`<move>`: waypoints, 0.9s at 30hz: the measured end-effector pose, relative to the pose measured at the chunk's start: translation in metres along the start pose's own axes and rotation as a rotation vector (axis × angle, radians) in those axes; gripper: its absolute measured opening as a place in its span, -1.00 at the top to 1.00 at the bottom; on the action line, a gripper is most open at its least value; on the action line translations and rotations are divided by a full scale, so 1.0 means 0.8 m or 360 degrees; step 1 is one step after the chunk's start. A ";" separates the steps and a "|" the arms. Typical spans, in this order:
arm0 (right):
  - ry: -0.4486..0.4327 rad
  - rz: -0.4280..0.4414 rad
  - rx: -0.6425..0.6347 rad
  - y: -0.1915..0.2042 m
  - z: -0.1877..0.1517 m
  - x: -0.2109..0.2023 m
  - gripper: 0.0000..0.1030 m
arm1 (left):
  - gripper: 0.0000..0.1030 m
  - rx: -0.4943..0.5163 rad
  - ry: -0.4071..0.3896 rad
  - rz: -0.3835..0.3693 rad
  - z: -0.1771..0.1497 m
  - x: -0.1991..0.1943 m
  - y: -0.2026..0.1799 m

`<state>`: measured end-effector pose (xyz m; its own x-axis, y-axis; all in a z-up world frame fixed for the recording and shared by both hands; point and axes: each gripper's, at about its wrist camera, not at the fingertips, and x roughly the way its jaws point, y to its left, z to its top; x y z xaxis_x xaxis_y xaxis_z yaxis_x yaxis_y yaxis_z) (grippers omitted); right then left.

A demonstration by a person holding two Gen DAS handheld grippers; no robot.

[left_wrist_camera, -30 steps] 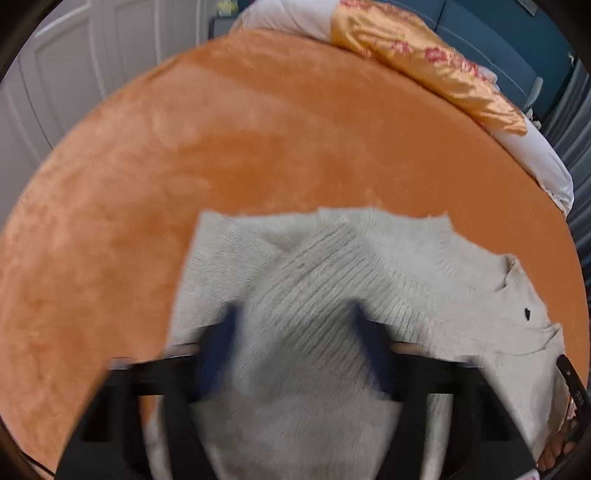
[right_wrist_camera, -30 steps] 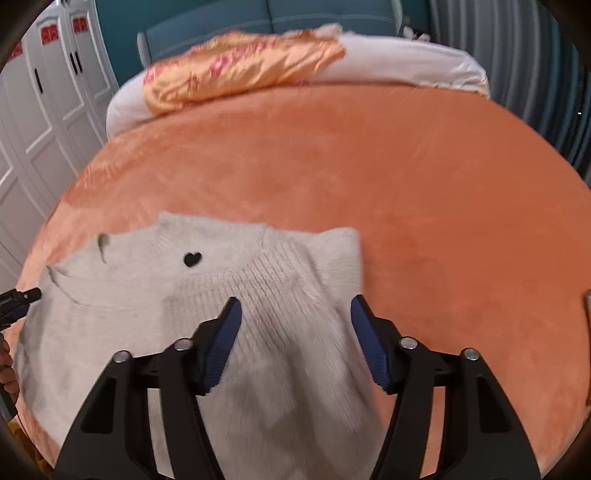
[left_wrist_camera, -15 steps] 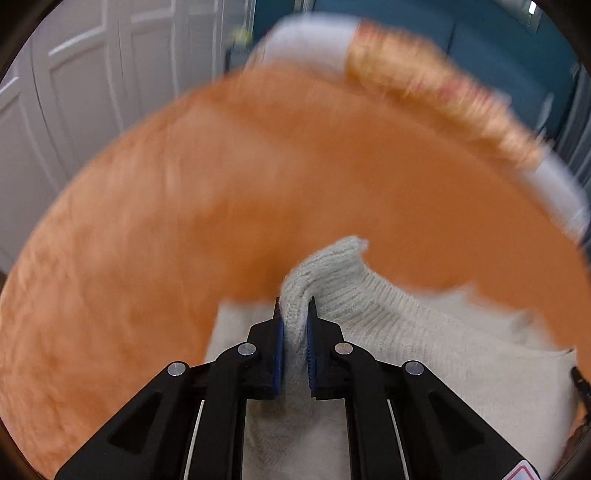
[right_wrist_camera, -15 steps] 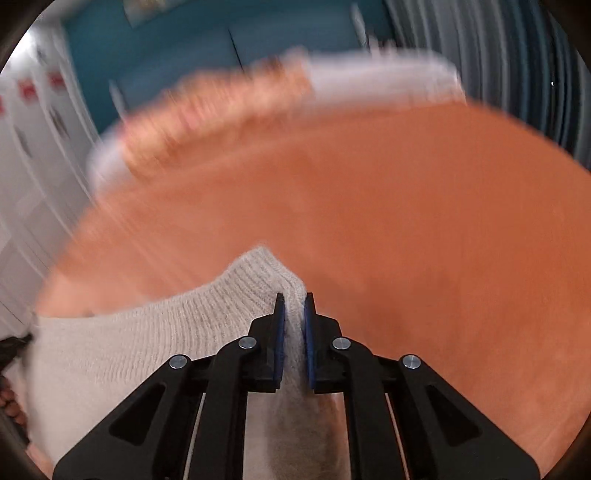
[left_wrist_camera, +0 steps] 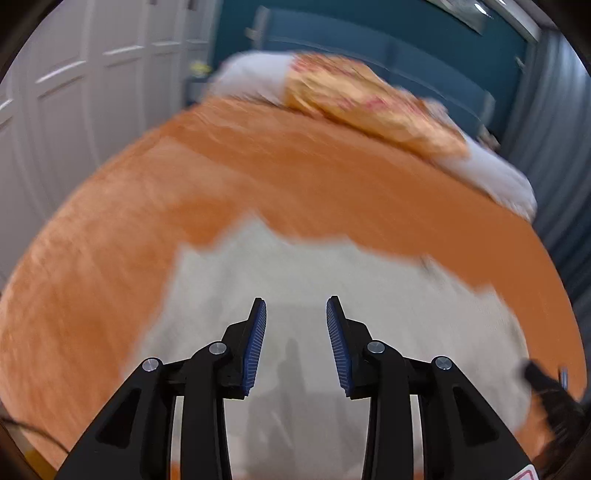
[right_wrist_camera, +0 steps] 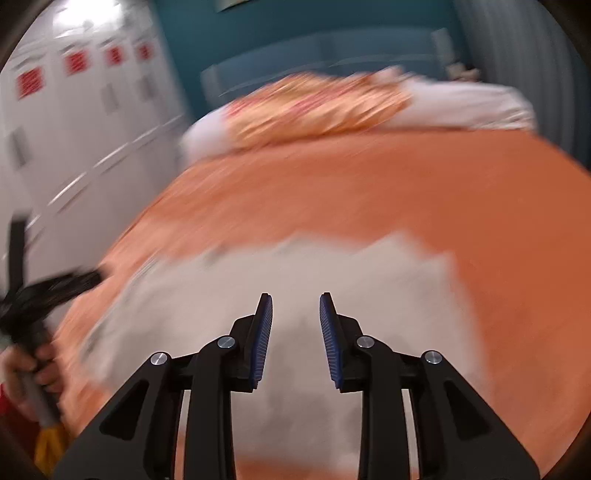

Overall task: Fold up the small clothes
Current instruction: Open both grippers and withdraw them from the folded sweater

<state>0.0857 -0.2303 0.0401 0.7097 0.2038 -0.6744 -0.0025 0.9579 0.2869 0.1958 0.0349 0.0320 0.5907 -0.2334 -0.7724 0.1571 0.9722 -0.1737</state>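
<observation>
Grippers: two, each black with blue ribbed pads; the left gripper (left_wrist_camera: 296,306) and the right gripper (right_wrist_camera: 296,302) each look forward along their own fingers.
Left gripper state: jaws spread moderately apart with nothing between the pads; only knit fabric shows behind the gap.
Right gripper state: jaws likewise parted, holding nothing.
Pose: both grippers hang above the garment, pointing toward the far end of the bed (both views are motion-blurred, so fine detail is lost).
Hand: one visible, the person's left hand (right_wrist_camera: 27,373) at the left edge of the right wrist view, wrapped around the handle of the left gripper.
Garment: one cream knitted sweater (left_wrist_camera: 343,291), also seen from the right wrist (right_wrist_camera: 295,273), lying flat on the bed directly beneath and ahead of both grippers; whether it is folded cannot be told through the blur.
Bedcover: one orange plush blanket (left_wrist_camera: 295,173) covering the bed, surrounding the sweater on all visible sides.
Pillows: one gold floral satin pillow (left_wrist_camera: 362,99) resting on white bedding (left_wrist_camera: 251,77) at the far end of the blanket.
Background: white panelled wardrobe doors (left_wrist_camera: 74,92) to the left, a teal wall (left_wrist_camera: 369,29) behind the bed.
</observation>
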 end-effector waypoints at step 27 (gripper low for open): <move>0.0101 -0.0484 0.0252 -0.066 -0.054 -0.064 0.92 | 0.83 -0.0240 0.0243 0.0326 -0.103 -0.023 0.103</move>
<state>0.0190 -0.2826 0.0306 0.6160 -0.0696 -0.7847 0.3154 0.9346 0.1647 0.1330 0.1212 -0.0183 0.4705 -0.0378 -0.8816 -0.0789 0.9933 -0.0847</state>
